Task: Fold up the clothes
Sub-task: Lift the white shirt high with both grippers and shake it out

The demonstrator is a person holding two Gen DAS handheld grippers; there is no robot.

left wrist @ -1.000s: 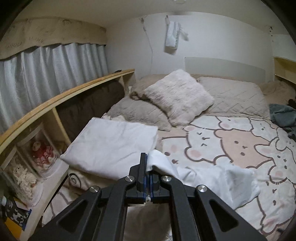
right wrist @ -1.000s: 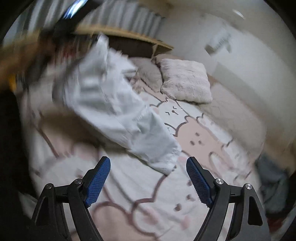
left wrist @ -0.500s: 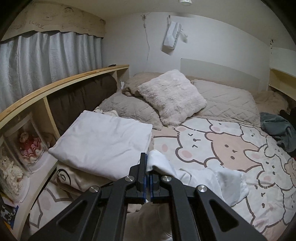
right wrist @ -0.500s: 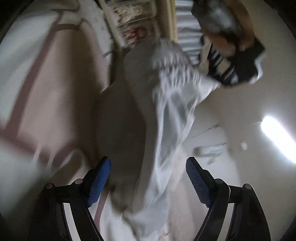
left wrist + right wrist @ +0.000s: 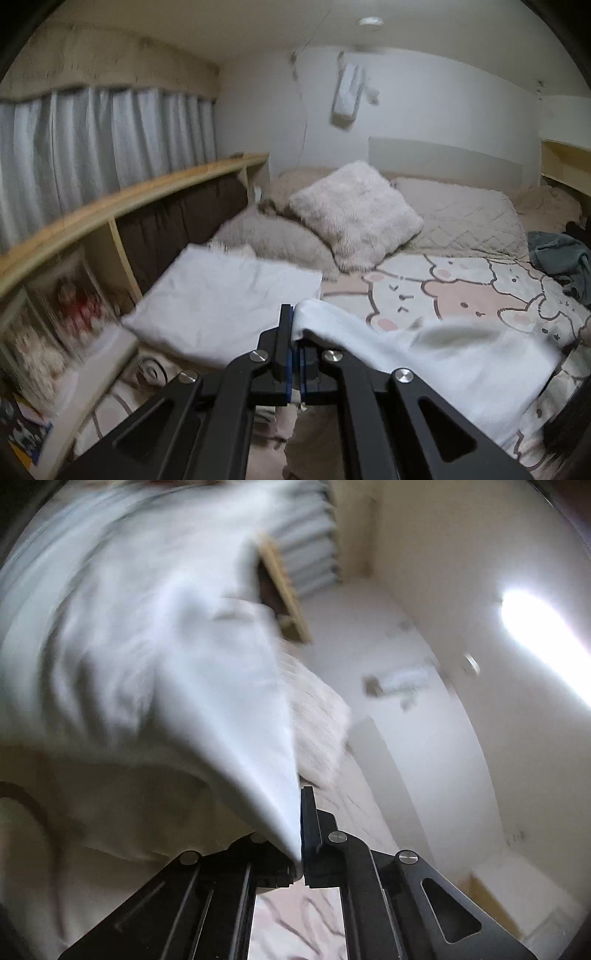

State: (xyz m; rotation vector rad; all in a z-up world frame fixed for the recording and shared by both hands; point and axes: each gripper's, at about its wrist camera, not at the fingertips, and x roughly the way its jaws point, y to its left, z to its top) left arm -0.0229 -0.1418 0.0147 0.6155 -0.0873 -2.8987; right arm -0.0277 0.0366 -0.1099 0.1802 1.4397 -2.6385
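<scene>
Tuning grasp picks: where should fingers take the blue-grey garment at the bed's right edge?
The blue-grey garment lies crumpled with no flat hem showing. Probably best to pinch a raised fold on its upper left side, coming from the bare blanket side.

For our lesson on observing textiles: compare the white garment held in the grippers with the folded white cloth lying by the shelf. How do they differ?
The white garment hangs loose and rumpled, pinched by the left gripper; the folded white cloth lies flat in a neat rectangle, untouched. The garment is lifted off the bed; the cloth rests on it. Both are plain white fabric.
</scene>
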